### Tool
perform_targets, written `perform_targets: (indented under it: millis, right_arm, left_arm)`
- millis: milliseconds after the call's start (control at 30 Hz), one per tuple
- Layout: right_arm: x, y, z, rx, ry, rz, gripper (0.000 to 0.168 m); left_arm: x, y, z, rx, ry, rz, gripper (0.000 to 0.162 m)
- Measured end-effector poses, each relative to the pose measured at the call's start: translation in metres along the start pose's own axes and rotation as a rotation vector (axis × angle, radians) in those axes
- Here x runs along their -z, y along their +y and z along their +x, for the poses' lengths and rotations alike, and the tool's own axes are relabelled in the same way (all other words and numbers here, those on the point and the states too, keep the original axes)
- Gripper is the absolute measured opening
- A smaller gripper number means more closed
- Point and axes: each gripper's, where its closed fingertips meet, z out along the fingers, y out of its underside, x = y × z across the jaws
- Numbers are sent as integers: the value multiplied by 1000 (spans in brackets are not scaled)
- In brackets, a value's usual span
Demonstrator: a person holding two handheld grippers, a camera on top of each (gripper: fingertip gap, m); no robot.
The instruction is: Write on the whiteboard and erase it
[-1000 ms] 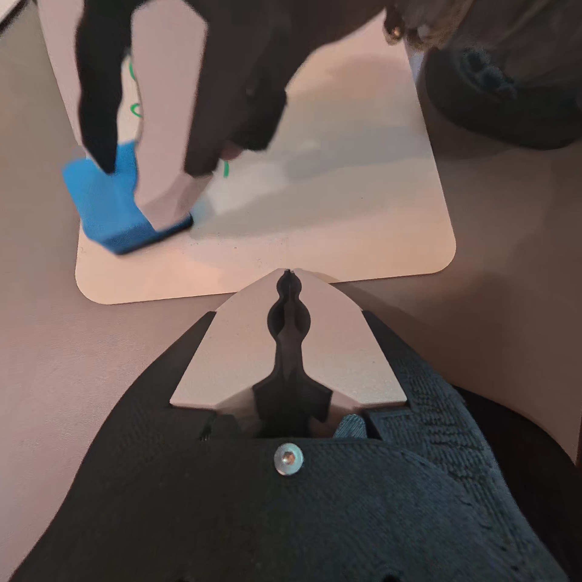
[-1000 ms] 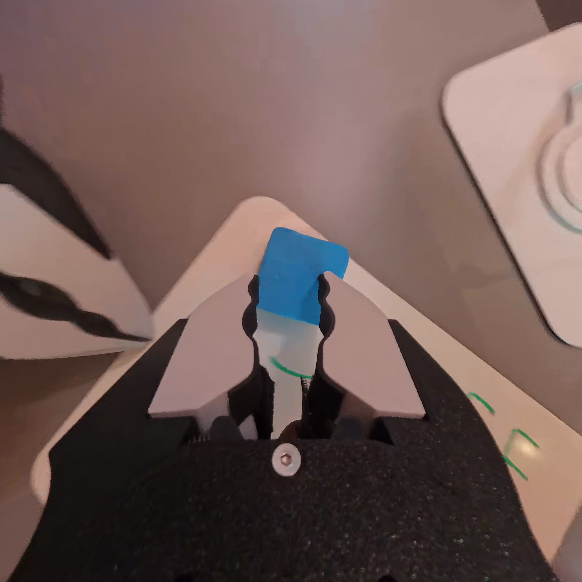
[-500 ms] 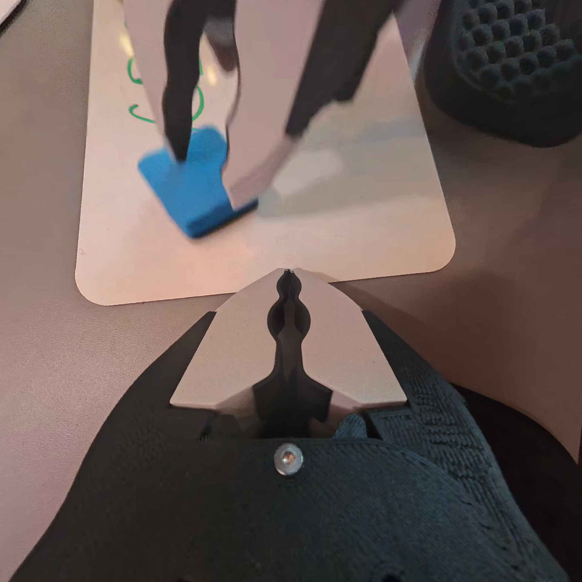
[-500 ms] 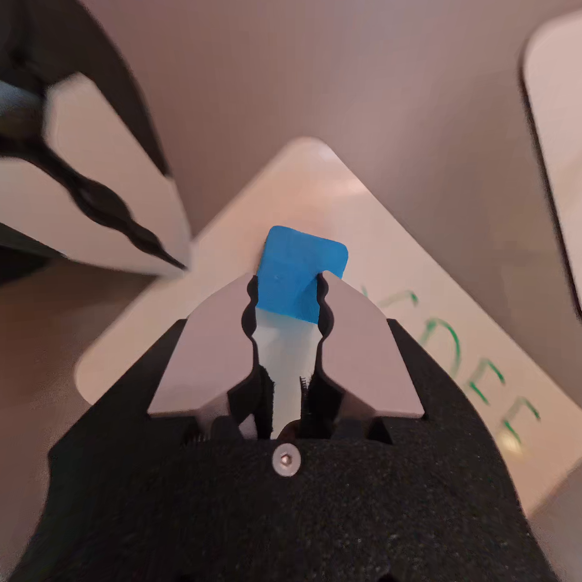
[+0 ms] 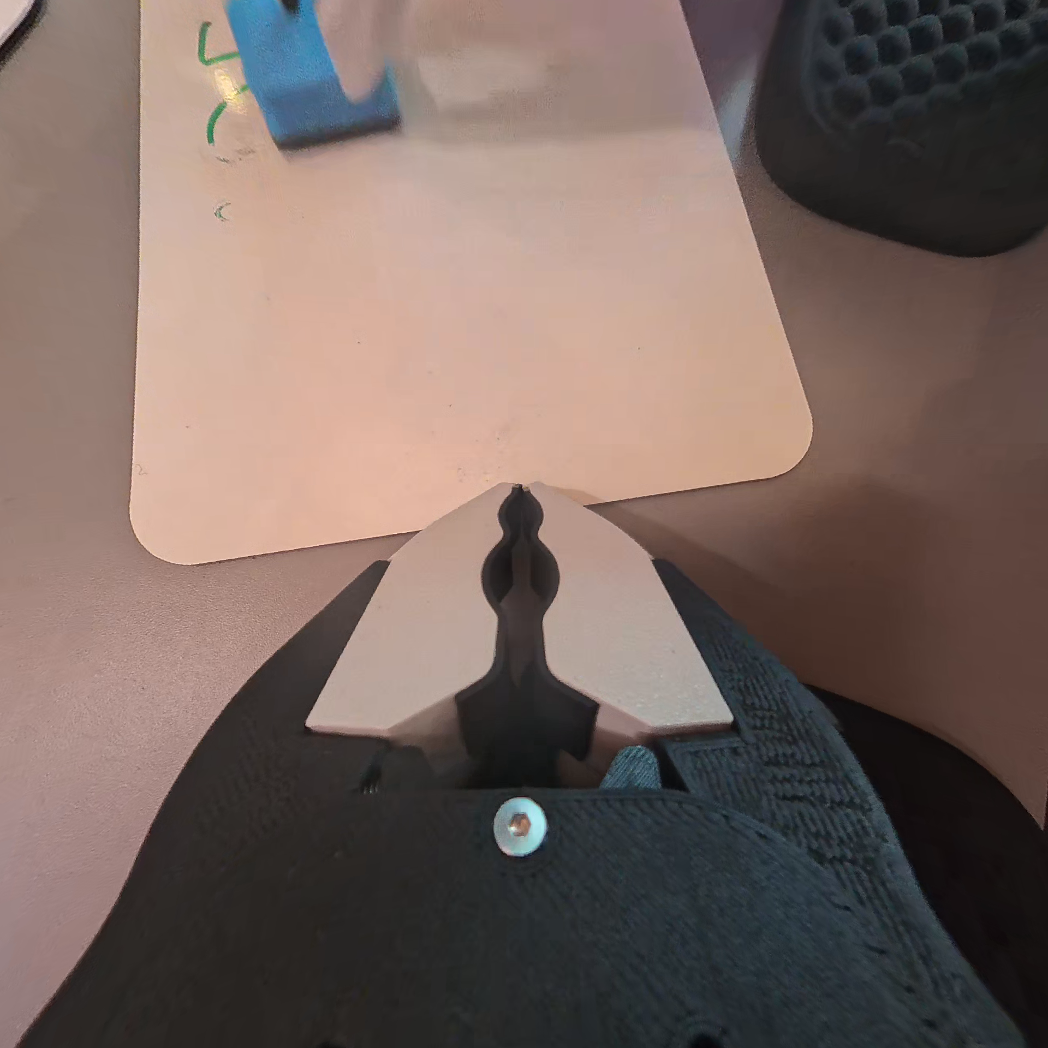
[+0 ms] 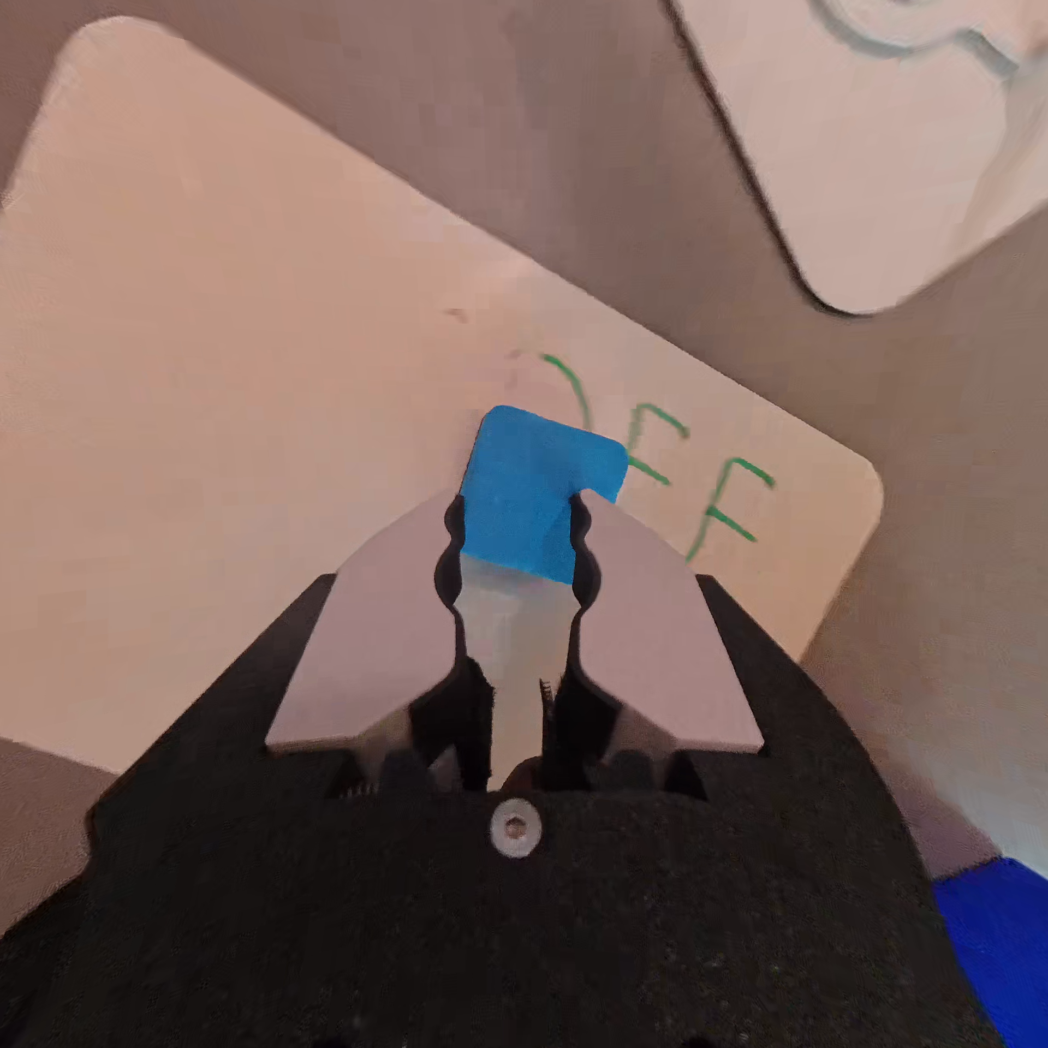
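Observation:
A white whiteboard (image 5: 453, 312) lies flat on the brown table; it also shows in the right wrist view (image 6: 227, 340). Green marker strokes (image 6: 709, 487) remain near one end of it, and in the left wrist view green strokes (image 5: 218, 108) show at the far left. My right gripper (image 6: 516, 499) is shut on a blue eraser block (image 6: 533, 487) and presses it on the board beside the strokes. In the left wrist view the eraser (image 5: 317, 85) is at the far end, blurred. My left gripper (image 5: 520, 487) is shut and empty, its tips at the board's near edge.
A black dimpled object (image 5: 918, 113) stands to the right of the board. A second white board or tray (image 6: 879, 142) lies beyond the whiteboard. A dark blue object (image 6: 1004, 953) shows at the lower right corner of the right wrist view. Left tips to right tips: about 20 cm. From either gripper's tips it is about 20 cm to the black dimpled object (image 5: 918, 113).
My right gripper has swept the eraser from the board's near left corner to its far end. Green strokes nearer me are gone, leaving faint specks. The left gripper has not moved.

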Motion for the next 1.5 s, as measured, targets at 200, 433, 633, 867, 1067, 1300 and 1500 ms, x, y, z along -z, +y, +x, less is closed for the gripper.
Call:
perform_targets:
  millis: [200, 433, 633, 867, 1067, 1300, 1500]
  right_arm:
    - [-18, -39, -2, -3, -4, 94, 36]
    - [-11, -13, 33, -20, 36, 13, 36]
    - [-14, -2, 95, -189, 107, 28, 36]
    - [-20, -30, 34, -25, -12, 77, 35]
    - [-10, 3, 78, -185, 80, 42, 35]
    - [6, 36, 83, -227, 131, 34, 35]
    - [-2, -4, -2, -97, -4, 101, 35]
  left_arm:
    - [0, 0, 0, 9, 11, 3, 2]
    - [0, 0, 1, 4, 7, 4, 2]
    - [0, 1, 1, 9, 14, 6, 1]
    - [0, 1, 1, 13, 18, 9, 2]
    - [0, 1, 1, 16, 19, 9, 2]
    - [0, 1, 2, 5, 17, 10, 2]
    - [0, 0, 2, 17, 30, 11, 1]
